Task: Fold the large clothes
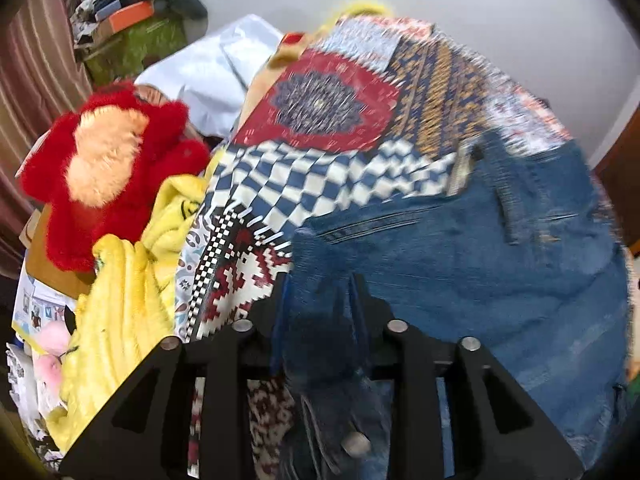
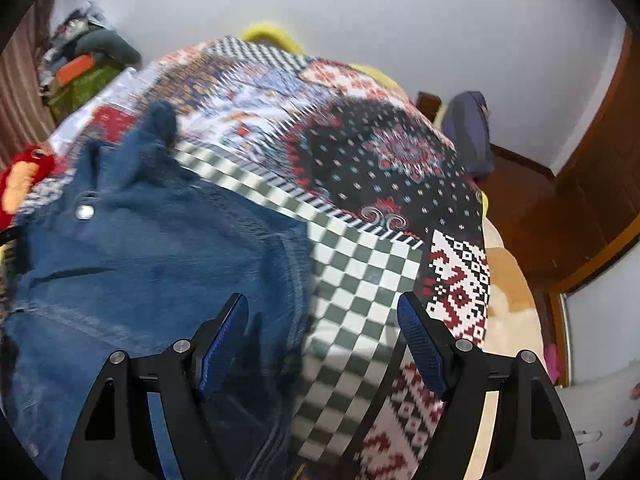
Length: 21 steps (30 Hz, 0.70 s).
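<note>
Blue denim jeans (image 1: pixel 460 260) lie spread on a patterned patchwork bedspread (image 1: pixel 328 100). My left gripper (image 1: pixel 320 284) points down at them with its jaws a little apart. A bunched denim fold sits between the jaws and hides most of the fingers. In the right wrist view the jeans (image 2: pixel 140 260) fill the left half, waist button up, over the checkered part of the bedspread (image 2: pixel 360 280). My right gripper (image 2: pixel 322 320) stands wide open just above the jeans' right edge. Its blue pads (image 2: pixel 224 344) are bare, with nothing held.
A red plush toy (image 1: pixel 112 168) and a yellow fleece blanket (image 1: pixel 120 300) lie left of the jeans, a white sheet (image 1: pixel 216 68) behind them. A cluttered green box (image 1: pixel 132 40) and a striped curtain (image 1: pixel 36 60) stand far left. A wooden door (image 2: pixel 580 200) and a dark garment (image 2: pixel 468 132) are on the right.
</note>
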Motion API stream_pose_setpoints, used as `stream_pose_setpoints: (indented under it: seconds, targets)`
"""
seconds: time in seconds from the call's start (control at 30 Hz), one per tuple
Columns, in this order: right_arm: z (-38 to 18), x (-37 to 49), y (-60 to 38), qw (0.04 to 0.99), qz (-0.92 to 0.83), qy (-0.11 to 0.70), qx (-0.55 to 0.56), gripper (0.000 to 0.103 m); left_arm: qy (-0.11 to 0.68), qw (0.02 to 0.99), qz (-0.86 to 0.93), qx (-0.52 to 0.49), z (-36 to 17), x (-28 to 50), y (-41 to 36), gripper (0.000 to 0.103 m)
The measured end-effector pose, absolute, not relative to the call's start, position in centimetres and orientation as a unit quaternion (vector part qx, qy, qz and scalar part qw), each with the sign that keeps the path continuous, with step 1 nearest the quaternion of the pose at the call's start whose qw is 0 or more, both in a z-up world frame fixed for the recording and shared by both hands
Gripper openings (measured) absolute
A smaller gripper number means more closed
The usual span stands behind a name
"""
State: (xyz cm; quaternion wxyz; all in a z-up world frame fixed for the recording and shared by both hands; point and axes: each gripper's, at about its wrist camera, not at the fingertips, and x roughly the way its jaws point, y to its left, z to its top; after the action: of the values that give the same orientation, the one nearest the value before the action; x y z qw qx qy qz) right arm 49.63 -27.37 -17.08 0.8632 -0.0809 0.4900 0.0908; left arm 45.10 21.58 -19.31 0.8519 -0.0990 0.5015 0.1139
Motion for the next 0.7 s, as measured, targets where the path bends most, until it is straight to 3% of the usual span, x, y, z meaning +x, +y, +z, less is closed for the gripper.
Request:
stream_pose_setpoints:
  seconds: [0.2, 0.37, 0.57, 0.7]
  targets:
    - [-11.1, 44.9, -26.9, 0.877, 0.113, 0.463, -0.066, 0.075, 0.458, 0.881, 0.078, -0.086, -13.3, 40.9, 19.0, 0.051]
    - [-6.7, 40.0, -27.1, 0.886, 0.130, 0.444, -0.042, 0.086, 0.429, 0.898, 0.065, -0.076, -9.6, 37.0, 17.3, 0.070]
    - [-4.1, 34.1, -27.5, 0.890, 0.150, 0.428, -0.038, 0.091, 0.409, 0.907, 0.059, -0.078, -7.1, 31.5, 15.8, 0.092]
    - [-4.6, 30.9, -28.1, 0.881, 0.164, 0.443, -0.010, 0.092, 0.408, 0.908, 0.059, -0.069, -7.1, 28.0, 15.1, 0.096]
